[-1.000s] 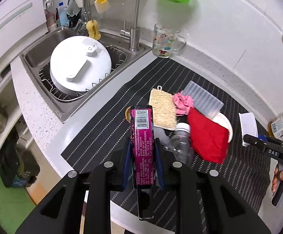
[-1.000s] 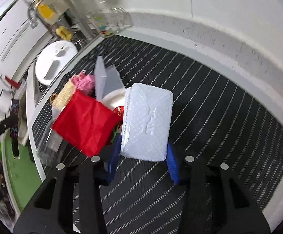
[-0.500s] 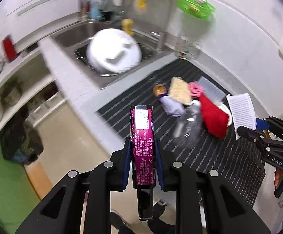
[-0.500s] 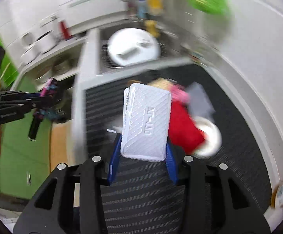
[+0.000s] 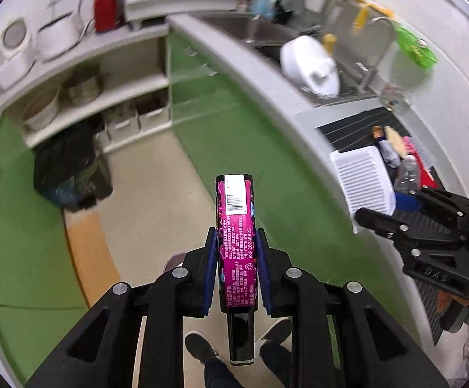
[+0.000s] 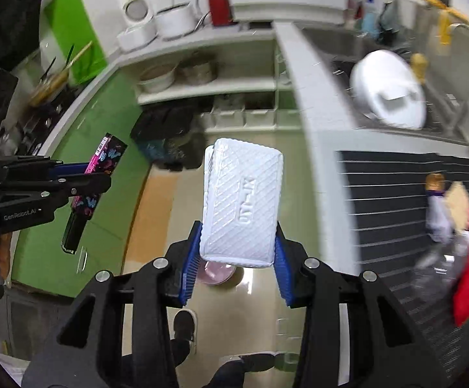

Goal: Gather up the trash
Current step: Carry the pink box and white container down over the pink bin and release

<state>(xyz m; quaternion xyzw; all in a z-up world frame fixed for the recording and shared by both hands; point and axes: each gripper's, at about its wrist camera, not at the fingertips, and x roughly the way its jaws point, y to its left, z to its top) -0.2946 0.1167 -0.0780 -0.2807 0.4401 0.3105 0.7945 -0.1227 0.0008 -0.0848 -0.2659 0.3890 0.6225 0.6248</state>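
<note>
Slim magenta carton (image 5: 236, 245) clamped in left tool (image 5: 236, 271); ribbed white plastic box (image 6: 242, 205) in right tool (image 6: 237, 265).

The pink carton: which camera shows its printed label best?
The left wrist view: the pink carton stands centred between the left gripper pads, barcode and print sharp. The right wrist view shows it small at the left edge, side-on, with only its patterned face.

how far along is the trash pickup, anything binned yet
Nothing looks binned yet. In hand: the left gripper is shut on a pink box and the right gripper on a white packet, both over the floor, facing the black trash bag. Left: drop both, then the bottle and red cloth on the striped mat.
</note>
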